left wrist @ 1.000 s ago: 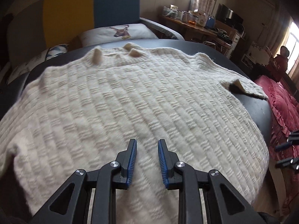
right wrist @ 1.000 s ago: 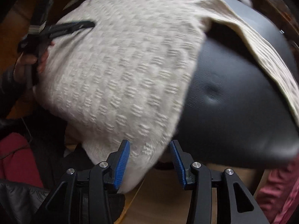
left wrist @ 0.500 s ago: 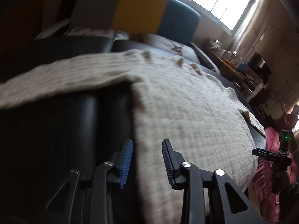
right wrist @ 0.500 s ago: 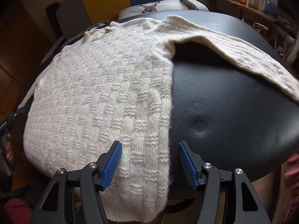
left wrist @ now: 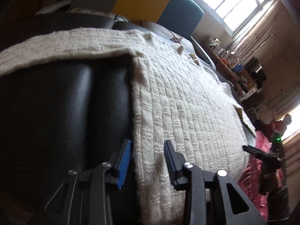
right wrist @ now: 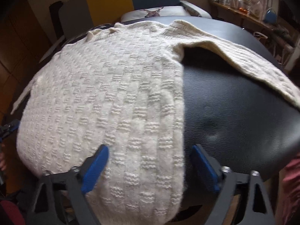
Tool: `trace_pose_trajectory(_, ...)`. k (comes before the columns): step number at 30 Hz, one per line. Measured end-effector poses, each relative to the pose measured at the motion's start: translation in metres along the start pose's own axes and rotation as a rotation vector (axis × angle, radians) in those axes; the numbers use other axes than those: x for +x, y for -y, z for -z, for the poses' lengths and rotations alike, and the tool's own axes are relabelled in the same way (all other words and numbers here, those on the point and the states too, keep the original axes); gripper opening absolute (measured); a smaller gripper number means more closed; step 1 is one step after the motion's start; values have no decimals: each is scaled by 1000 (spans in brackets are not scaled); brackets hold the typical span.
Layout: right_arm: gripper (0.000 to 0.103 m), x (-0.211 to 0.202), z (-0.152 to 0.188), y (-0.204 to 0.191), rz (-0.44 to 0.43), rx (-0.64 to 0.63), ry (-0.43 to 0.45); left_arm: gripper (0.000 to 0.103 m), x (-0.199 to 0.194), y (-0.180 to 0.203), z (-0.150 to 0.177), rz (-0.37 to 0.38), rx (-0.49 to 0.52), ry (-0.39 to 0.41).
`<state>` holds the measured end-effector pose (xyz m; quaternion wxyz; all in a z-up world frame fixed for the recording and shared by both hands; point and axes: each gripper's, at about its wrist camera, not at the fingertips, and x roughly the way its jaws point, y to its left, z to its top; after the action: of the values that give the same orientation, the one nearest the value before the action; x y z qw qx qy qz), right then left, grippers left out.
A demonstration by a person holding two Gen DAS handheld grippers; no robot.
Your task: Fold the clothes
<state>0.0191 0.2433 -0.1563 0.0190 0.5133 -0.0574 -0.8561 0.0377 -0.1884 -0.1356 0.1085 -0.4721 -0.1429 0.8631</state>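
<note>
A cream knitted sweater [left wrist: 183, 108] [right wrist: 105, 97] lies flat on a black padded surface [left wrist: 61, 108] [right wrist: 234, 116], its hem hanging over the near edge. One sleeve [left wrist: 56, 45] stretches out to the left, the other sleeve [right wrist: 243, 60] to the right. My left gripper [left wrist: 148, 161] is open, its fingers either side of the sweater's left side edge near the hem. My right gripper [right wrist: 150, 168] is wide open around the sweater's right side edge near the hem. The right gripper [left wrist: 262, 153] also shows far right in the left wrist view.
A yellow and blue chair back [left wrist: 159, 5] [right wrist: 131, 0] and a deer-print pillow [right wrist: 151, 13] stand behind the surface. A cluttered wooden shelf [right wrist: 247, 9] runs along the back right. Red fabric [left wrist: 253, 172] lies on the right, with a person [left wrist: 285, 121] far off there.
My left gripper swung from the sweater's middle to its left side edge. My right gripper rose from below the hem to the right side edge and opened wider.
</note>
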Motion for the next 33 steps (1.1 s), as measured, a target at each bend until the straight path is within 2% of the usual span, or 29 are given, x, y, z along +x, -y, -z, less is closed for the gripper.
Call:
trace_pose_trajectory(1,74,-2,1,1,7,2,4,13,1,5,1,-44,23,2)
trace_pose_trajectory(2,67,-2,1,2,20,-4,5,6,2,9,0,-77,34,3)
trace_pose_trajectory(4,58,-3,1,0,38,-26,8,5,4,7,-6,-107,20,-7)
trace_pose_trajectory(6,45,-6,1,-7,50,-53,13,5,10,-2,-20,-166,9,-4)
trace_pose_trajectory(7,36,-5,-1,-11,51,-60,15,5,12,-8,-25,-170,-11,-7)
trace_pose_trajectory(9,33,-1,-3,-14,48,-61,22,5,14,-12,-34,-203,-24,-12)
trace_pose_trajectory(11,34,3,-3,-14,39,-49,37,2,19,-9,-38,-307,17,-3)
trace_pose_trajectory(12,34,5,-3,-12,34,-45,45,1,23,-11,-38,-333,19,-27)
trace_pose_trajectory(15,40,3,5,-3,-17,-2,55,0,13,-17,-38,-270,-61,-26)
trace_pose_trajectory(18,46,-4,11,5,-69,43,45,2,-12,-10,-40,-230,-102,66)
trace_pose_trajectory(19,46,-11,12,7,-77,50,60,5,-17,-4,-42,-189,-104,84)
trace_pose_trajectory(21,46,-27,11,8,-89,52,108,8,-18,12,-47,-86,-91,101)
trace_pose_trajectory(25,46,-34,-5,-11,-129,-12,136,8,7,51,-58,-3,17,72)
trace_pose_trajectory(28,46,-15,-23,-31,-101,-71,111,8,37,64,-64,-57,68,35)
trace_pose_trajectory(29,46,-6,-29,-36,-77,-81,97,8,45,59,-59,-102,71,6)
trace_pose_trajectory(31,46,9,-35,-29,-65,-39,76,9,52,44,-56,-96,39,15)
trace_pose_trajectory(33,55,24,-41,-22,-54,5,55,8,51,41,-60,-92,48,5)
